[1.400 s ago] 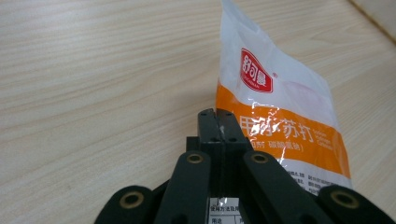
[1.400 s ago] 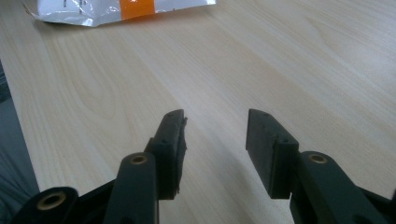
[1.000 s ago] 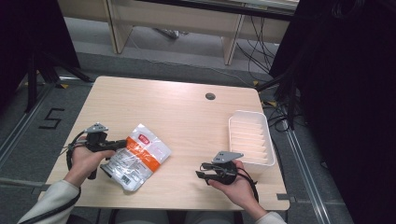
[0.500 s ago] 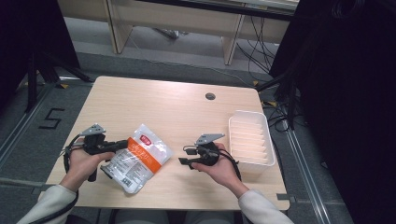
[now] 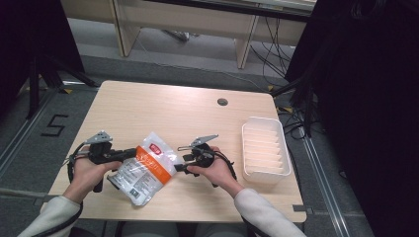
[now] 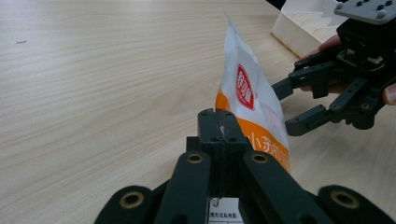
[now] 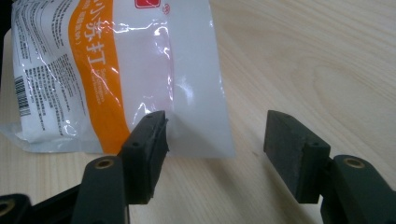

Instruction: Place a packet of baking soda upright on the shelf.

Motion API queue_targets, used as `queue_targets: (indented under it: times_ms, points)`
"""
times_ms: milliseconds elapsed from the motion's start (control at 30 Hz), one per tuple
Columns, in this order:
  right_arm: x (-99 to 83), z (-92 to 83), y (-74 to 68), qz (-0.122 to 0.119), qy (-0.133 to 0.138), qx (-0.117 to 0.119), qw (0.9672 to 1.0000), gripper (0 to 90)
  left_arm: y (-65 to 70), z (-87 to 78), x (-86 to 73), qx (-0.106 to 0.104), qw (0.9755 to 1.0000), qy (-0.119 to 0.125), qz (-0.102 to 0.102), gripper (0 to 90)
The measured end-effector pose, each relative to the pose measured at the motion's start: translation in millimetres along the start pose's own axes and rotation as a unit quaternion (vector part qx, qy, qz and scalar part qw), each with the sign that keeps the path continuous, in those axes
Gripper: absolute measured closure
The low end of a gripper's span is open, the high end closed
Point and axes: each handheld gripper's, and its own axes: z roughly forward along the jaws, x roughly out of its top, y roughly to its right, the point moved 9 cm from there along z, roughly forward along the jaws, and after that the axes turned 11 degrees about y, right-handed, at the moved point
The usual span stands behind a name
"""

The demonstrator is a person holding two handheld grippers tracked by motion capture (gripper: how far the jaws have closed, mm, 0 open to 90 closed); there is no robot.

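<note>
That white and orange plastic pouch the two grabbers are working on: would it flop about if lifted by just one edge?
Probably. The pouch looks like thin, glossy film that creases, so it would likely sag and feel slippery. The left gripper, shut on one edge, holds that edge up; the open right gripper nears another.

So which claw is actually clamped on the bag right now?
The left claw, jaws shut on the bag's edge. The right claw stands open beside its other edge, not gripping.
</note>
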Motion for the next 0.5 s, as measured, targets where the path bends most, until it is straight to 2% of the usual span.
queue_targets:
  times_ms: [67, 233, 267, 333, 367, 400, 500]
  points:
    - [-1.3, 3.7, -2.9, 0.008, -0.004, 0.007, 0.9999, 40.2, -0.5, -0.1, -0.1, 0.002, 1.0, 0.0, -0.001, 89.9]
    - [-4.2, 9.9, -7.4, -0.008, -0.019, 0.022, 0.9995, 44.0, 0.5, -0.5, 1.0, 0.001, 1.0, 0.002, -0.003, 89.9]
    - [-4.8, 9.9, -10.3, 0.001, -0.022, 0.028, 0.9994, 45.1, 0.5, -0.5, 1.0, 0.001, 1.0, 0.002, -0.003, 89.8]
    - [-4.3, 8.3, -9.0, -0.008, -0.025, 0.026, 0.9993, 52.2, 0.4, -1.2, 1.2, 0.001, 1.0, 0.001, -0.002, 89.9]
    - [-4.3, 8.3, -9.0, -0.008, -0.025, 0.026, 0.9993, 52.2, 0.4, -1.2, 1.2, 0.001, 1.0, 0.001, -0.002, 89.9]
    - [-2.1, 5.2, -10.5, 0.0, -0.019, 0.033, 0.9993, 58.8, -0.1, -0.9, 1.1, -0.001, 1.0, 0.003, -0.007, 89.8]
    - [0.1, -1.5, -11.2, 0.001, -0.02, 0.042, 0.9989, 69.7, 0.3, -0.6, 1.3, -0.002, 0.9999, 0.004, -0.01, 89.8]
